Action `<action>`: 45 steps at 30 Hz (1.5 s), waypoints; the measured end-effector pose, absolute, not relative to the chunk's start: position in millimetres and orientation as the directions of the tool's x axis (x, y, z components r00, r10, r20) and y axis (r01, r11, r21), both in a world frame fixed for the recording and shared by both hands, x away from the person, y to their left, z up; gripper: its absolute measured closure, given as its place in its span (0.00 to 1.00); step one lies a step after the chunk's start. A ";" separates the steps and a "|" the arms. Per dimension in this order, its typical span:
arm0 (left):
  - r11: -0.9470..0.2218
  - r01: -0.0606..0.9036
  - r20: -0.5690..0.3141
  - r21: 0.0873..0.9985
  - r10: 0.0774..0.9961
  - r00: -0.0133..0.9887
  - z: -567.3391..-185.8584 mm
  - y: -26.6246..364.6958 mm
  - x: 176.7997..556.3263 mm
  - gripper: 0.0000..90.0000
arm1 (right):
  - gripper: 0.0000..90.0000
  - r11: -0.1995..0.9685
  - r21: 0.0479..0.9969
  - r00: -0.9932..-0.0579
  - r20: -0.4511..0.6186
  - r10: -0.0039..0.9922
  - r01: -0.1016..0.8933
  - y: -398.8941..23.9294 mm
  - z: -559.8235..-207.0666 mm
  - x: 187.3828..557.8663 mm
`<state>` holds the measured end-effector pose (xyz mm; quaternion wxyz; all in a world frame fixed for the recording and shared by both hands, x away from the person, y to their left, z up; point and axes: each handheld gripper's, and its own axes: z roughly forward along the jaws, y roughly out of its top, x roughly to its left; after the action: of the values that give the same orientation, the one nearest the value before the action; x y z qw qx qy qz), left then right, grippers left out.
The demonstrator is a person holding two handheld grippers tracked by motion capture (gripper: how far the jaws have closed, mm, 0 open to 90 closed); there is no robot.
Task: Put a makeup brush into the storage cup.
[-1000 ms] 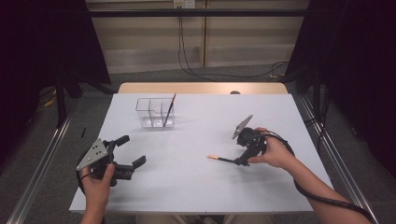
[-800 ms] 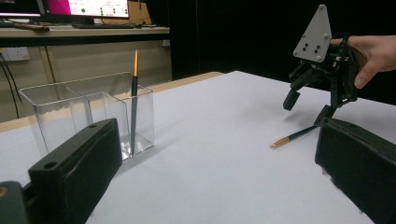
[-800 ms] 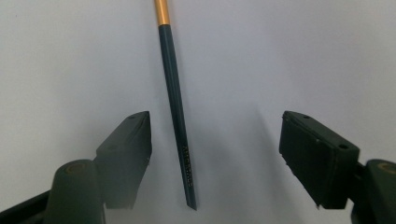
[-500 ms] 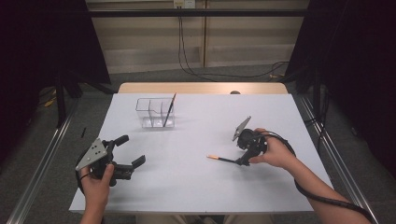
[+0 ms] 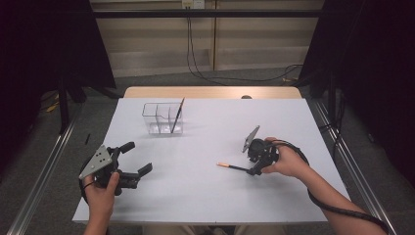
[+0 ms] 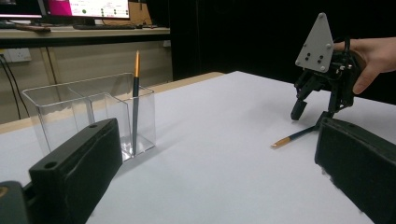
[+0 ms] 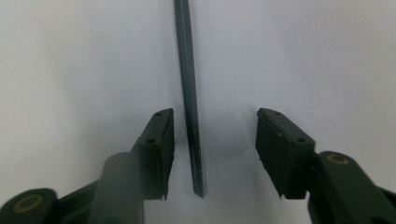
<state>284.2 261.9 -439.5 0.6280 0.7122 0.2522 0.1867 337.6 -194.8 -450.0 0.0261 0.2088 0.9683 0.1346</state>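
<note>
Right claw point(image 7: 212, 154) has just been closing, jaws astride the pencil point(image 7: 189, 93), not yet pinching. Light, stiff, prone to roll; grip mid-shaft. Left claw point(image 5: 139, 159) open.

Your right gripper point(image 5: 253, 169) pointed down at the table's right, jaws closing partway; your left gripper point(image 5: 141, 159) stood open, near left.
</note>
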 end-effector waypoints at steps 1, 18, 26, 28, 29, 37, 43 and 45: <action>-0.082 0.126 -0.053 0.989 0.593 0.804 -439.6 261.6 284.2 0.01 | 0.56 0.872 0.270 -0.906 0.007 0.423 0.409 -194.4 -450.8 337.0; -0.093 0.128 -0.048 0.987 0.595 0.802 -440.6 262.2 284.7 0.01 | 0.79 0.899 0.211 -0.921 0.029 0.388 0.385 -190.4 -448.7 339.6; -0.098 0.131 -0.046 0.986 0.599 0.799 -440.9 262.3 284.7 0.01 | 0.93 0.909 0.181 -0.926 0.046 0.374 0.376 -185.6 -448.1 337.9; -0.099 0.132 -0.047 0.986 0.599 0.800 -440.9 262.3 284.8 0.01 | 0.94 0.910 0.176 -0.927 0.049 0.373 0.375 -184.9 -447.9 338.0; -0.099 0.131 -0.046 0.986 0.598 0.800 -440.9 262.2 284.8 0.01 | 0.94 0.909 0.178 -0.926 0.049 0.375 0.377 -184.9 -448.1 338.2; -0.098 0.130 -0.047 0.987 0.595 0.802 -440.4 262.4 284.7 0.01 | 0.95 0.914 0.158 -0.927 0.049 0.371 0.374 -182.4 -447.8 339.7; -0.107 0.127 -0.038 0.986 0.597 0.801 -439.9 262.2 284.7 0.01 | 0.95 0.908 0.154 -0.921 0.048 0.387 0.390 -180.8 -447.6 338.2; -0.109 0.126 -0.037 0.986 0.595 0.803 -440.0 261.7 284.6 0.01 | 0.95 0.916 0.149 -0.928 0.039 0.370 0.371 -180.9 -447.3 338.8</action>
<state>284.6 261.7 -440.0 0.6189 0.7200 0.2502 0.1897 338.8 -180.9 -447.3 -0.0050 0.1893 0.9789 0.0770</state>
